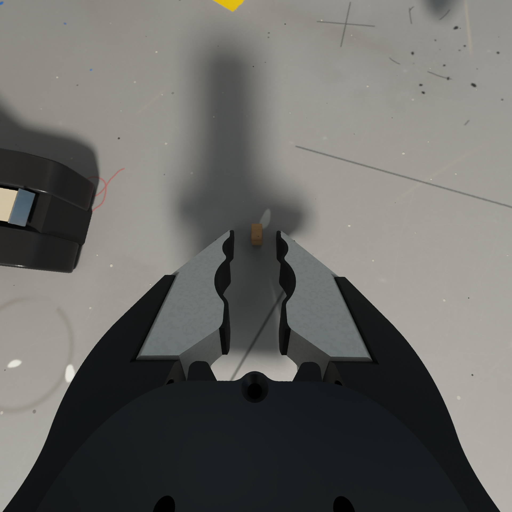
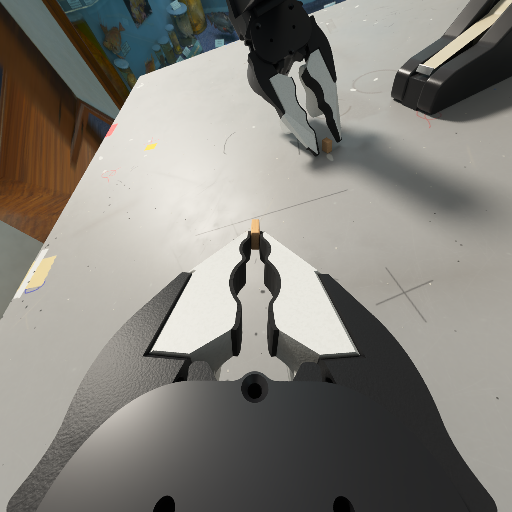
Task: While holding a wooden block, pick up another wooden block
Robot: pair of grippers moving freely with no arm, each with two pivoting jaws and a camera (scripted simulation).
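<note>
Right wrist view: right tongs [image 2: 255, 235] pinch a wooden block [image 2: 255, 232]; left tongs [image 2: 327, 145], spread, straddle another block [image 2: 327, 145].

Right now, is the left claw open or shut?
Open: the left claw has a clear gap between its fingertips, straddling the small tan wooden block without touching it.
</note>
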